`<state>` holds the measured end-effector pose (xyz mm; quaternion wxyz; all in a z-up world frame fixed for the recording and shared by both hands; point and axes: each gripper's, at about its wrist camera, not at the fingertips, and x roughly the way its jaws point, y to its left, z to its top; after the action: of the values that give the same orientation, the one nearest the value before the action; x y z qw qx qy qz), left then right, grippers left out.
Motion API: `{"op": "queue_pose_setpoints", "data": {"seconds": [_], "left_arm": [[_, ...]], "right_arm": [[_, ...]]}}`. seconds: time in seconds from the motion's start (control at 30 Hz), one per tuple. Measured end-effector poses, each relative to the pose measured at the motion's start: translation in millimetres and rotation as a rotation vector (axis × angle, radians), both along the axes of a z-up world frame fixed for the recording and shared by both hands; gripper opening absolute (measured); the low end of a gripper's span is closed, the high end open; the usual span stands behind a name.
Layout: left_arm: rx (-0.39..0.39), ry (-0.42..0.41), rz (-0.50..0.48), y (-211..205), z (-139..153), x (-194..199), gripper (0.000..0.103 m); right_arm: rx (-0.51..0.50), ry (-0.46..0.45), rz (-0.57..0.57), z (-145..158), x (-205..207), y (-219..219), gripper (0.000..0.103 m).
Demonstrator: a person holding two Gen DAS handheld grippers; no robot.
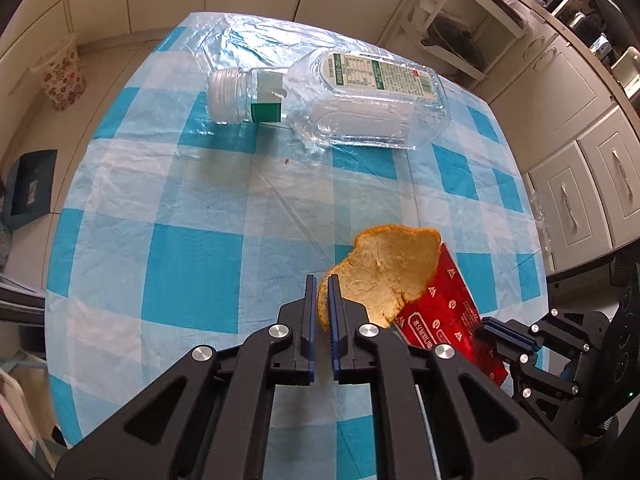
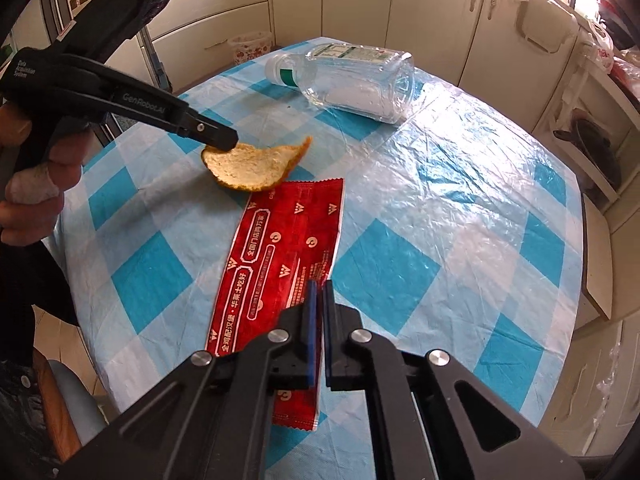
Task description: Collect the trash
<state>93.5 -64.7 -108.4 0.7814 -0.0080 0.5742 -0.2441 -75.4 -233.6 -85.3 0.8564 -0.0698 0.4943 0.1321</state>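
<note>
1. A piece of orange peel [image 1: 386, 276] is being pinched at its edge by the left gripper [image 1: 321, 280]; the blue pads are being pressed together on the rind, pale inner side turned up.
2. In the right wrist view the peel [image 2: 252, 166] is being held by the left gripper [image 2: 224, 140] just beyond the far end of the red wrapper [image 2: 280, 256]; whether it is being lifted clear of the cloth cannot be told.
3. The red wrapper [image 1: 440, 312] is being clamped by the right gripper [image 2: 319, 286]; the jaws are being held nearly together on the foil, close to its right edge.
4. The wrapper is being kept lengthwise, its near end under the right gripper, its far end partly under the peel.
5. In the left wrist view the right gripper [image 1: 486, 330] is being seen at the wrapper's right side, its blue pad touching the foil.
6. A clear plastic bottle [image 1: 340, 100] is being left on its side well beyond the wrapper, cap off, white threaded neck pointing left, green-printed label facing up.
7. Everything is being supported by a round table under a blue-and-white checked plastic cloth [image 2: 460, 200].
8. A hand [image 2: 36, 184] is being wrapped around the left gripper's handle, left of the wrapper.
9. A floral waste bin [image 1: 60, 76] is being seen on the floor past the table's far-left edge, well beyond the wrapper.
10. Cream cabinets [image 1: 580, 184] are being seen right of the wrapper, off the table.
</note>
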Motion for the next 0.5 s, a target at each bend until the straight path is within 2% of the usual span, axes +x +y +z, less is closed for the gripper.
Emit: {"op": "queue_pose_setpoints", "data": {"seconds": [0.07, 0.1, 0.13, 0.27, 0.43, 0.5], "left_arm": [[-0.007, 0.021, 0.007, 2.6, -4.2, -2.2, 0.031], [-0.023, 0.022, 0.008, 3.7, -3.5, -3.2, 0.036], [-0.026, 0.020, 0.009, 4.2, -2.4, -5.1, 0.043], [-0.014, 0.004, 0.007, 0.7, -1.8, -11.2, 0.047], [-0.049, 0.014, -0.008, -6.0, -2.0, -16.9, 0.048], [-0.064, 0.018, -0.015, -10.3, -2.4, -19.5, 0.048]], "right_arm": [[0.056, 0.004, -0.028, 2.1, -2.7, -6.6, 0.017], [0.084, 0.005, -0.039, 3.1, -1.5, -8.7, 0.048], [0.107, -0.005, -0.051, 6.4, -3.7, -9.5, 0.069], [0.156, -0.021, -0.043, 13.0, -10.3, -5.8, 0.070], [0.073, 0.011, -0.020, -2.4, -5.8, 12.1, 0.070], [0.006, 0.010, 0.010, -10.1, -8.1, 25.7, 0.070]]}}
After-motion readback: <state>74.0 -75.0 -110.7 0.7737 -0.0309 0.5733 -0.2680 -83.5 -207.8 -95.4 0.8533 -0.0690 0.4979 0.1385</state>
